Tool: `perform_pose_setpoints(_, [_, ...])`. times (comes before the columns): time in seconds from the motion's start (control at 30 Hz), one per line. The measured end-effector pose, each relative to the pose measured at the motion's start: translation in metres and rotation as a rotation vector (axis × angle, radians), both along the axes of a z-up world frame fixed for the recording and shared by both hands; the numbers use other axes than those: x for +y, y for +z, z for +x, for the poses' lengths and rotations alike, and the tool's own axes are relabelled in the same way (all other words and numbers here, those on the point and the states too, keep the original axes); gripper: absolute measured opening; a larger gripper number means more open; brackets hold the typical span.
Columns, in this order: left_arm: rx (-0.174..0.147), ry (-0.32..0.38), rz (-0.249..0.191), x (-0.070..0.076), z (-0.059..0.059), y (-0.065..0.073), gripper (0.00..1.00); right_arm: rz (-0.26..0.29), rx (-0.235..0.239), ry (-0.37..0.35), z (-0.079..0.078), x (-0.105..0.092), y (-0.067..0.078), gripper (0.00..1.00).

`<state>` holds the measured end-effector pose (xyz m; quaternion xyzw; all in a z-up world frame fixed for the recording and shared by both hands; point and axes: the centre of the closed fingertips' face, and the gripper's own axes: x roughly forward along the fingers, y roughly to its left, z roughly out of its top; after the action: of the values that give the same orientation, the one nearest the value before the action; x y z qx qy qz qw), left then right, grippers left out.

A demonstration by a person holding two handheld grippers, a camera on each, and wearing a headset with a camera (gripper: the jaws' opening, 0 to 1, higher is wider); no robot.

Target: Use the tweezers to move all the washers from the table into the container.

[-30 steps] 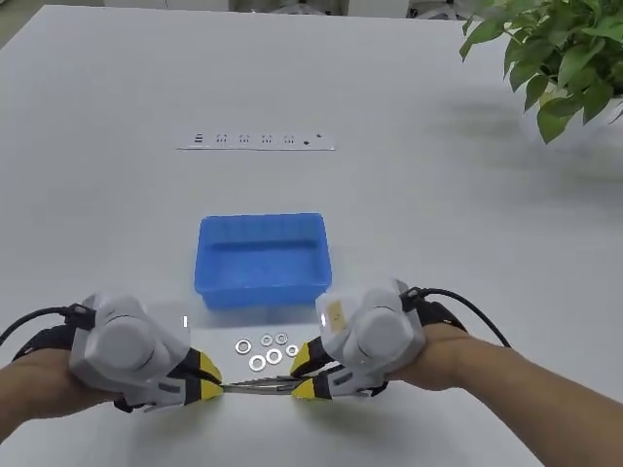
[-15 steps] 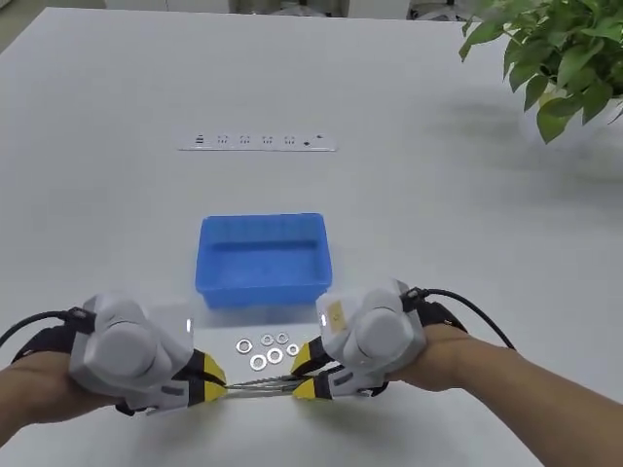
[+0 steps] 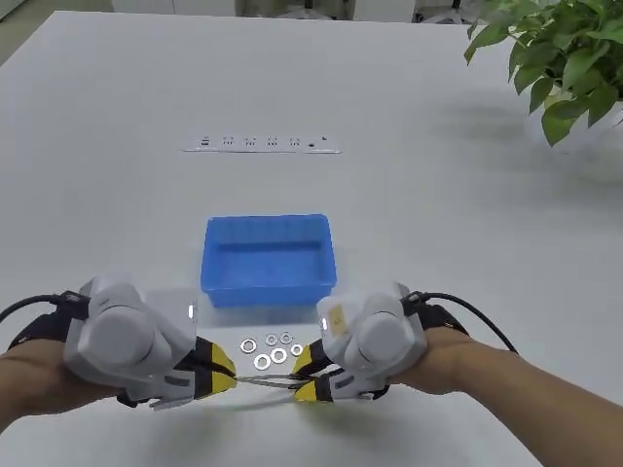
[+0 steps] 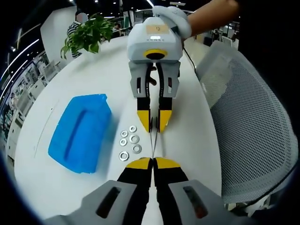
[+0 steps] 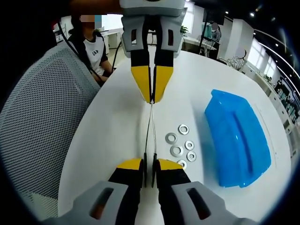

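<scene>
Left tool (image 3: 222, 373): clenched on the narrow end of the tweezers (image 3: 263, 381), its yellow-tipped jaws pressed together around the metal. A hand (image 3: 34, 375) holds it on the person's side of the container (image 3: 268, 261).
Right tool (image 3: 304, 375): clamped on the opposite, wider end of the tweezers, with both arms of the tweezers lying between its jaws. It faces the left tool tip to tip, a short stretch of bare tweezers between them.
Tweezers: slim and dark, spanning from one tool to the other. They run alongside the container's near wall, apart from it; whether they touch the desk (image 3: 438, 224) cannot be told.
Washers (image 3: 273, 348): six silver rings in a loose cluster, flat on the desk. All six lie outside the container, between its near wall and the tweezers, just beside the right tool's jaws.
Container: blue, rectangular and open-topped, standing on the desk.
Desk: white, carrying every item listed.
Power strip (image 3: 263, 144): white and flat, beyond the container's far wall, well apart from it and parallel to its long side.
Plant (image 3: 560, 53): green and leafy, well apart from the container, past its far right corner.
Chair (image 4: 248, 122): grey mesh back, at the desk edge on the side of the tools away from the container.
</scene>
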<state>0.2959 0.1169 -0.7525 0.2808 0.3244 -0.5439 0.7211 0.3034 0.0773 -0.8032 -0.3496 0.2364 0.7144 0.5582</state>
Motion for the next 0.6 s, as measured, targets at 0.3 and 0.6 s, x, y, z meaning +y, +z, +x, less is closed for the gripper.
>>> perform_pose_setpoints(0.3, [-0.019,-0.033,-0.013,-0.01,0.0,0.022,0.05,0.013,-0.007,-0.004,-0.001,0.001,0.005,0.11])
perform_pose_setpoints(0.6, [-0.035,-0.058,-0.075,-0.023,0.001,0.048,0.05,0.047,-0.006,-0.018,-0.003,0.009,0.012,0.09])
